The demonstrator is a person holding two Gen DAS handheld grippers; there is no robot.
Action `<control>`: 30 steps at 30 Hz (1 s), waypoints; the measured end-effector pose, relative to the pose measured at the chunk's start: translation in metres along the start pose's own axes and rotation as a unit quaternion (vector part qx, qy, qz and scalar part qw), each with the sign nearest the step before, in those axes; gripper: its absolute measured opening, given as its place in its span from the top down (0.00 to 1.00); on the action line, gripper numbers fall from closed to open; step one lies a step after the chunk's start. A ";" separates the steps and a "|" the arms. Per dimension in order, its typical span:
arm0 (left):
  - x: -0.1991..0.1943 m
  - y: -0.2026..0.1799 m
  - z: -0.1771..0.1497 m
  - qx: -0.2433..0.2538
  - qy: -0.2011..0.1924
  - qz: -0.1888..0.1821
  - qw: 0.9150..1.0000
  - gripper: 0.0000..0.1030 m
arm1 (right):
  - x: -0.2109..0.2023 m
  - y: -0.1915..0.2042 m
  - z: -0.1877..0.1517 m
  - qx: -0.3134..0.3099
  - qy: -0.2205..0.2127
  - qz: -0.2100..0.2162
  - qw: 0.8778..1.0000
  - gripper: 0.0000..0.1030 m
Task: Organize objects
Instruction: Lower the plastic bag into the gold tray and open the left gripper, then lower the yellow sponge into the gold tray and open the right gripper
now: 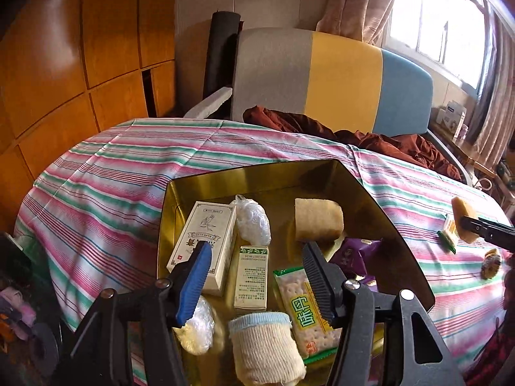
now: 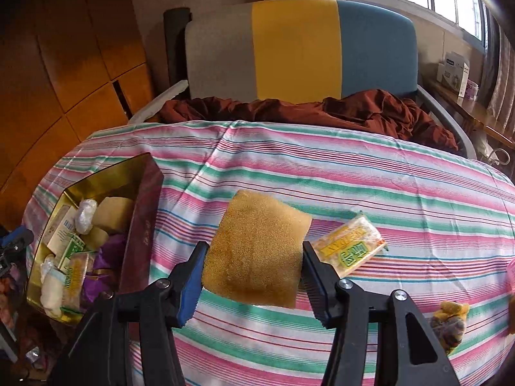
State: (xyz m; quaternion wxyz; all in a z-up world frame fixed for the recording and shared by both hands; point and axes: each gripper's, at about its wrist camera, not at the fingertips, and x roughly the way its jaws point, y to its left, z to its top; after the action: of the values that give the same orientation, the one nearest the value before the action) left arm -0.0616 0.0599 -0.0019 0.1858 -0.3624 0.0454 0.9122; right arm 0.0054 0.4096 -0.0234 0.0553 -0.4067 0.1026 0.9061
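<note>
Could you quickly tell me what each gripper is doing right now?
Left gripper: open, holding nothing, above the gold box.
Right gripper: shut on the yellow sponge, above the striped sheet.

Left wrist view: sat low and close over the gold-lined box, looked forward and down along the fingers of the left gripper, faced the striped bedspread and the grey, yellow and blue headboard beyond. Right wrist view: hung just above the bedspread further right, looked the same way, downward along the right gripper, with the sponge filling the near centre. Shared between both: the box, bedspread, headboard, brown quilt, window. Also caught at the left view's right edge: the right gripper's tip and sponge.
</note>
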 end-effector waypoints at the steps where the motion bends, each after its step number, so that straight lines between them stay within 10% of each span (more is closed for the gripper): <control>1: -0.001 0.000 -0.001 -0.001 0.001 -0.001 1.000 0.42 | 0.001 0.007 0.000 0.000 0.001 0.010 1.000 0.45; 14: -0.019 0.017 -0.015 -0.012 -0.003 0.007 1.000 0.39 | 0.020 0.137 0.020 -0.069 0.010 0.125 0.990 0.45; 30: -0.025 0.055 -0.028 -0.058 0.001 0.022 0.998 0.38 | 0.078 0.220 0.010 -0.114 0.086 0.141 0.980 0.42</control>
State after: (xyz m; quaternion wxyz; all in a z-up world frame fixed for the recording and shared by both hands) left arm -0.0472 -0.0050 -0.0087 0.1447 -0.3722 0.0007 0.9168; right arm -0.0937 0.1995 -0.0440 -0.1292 -0.4685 0.0593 0.8720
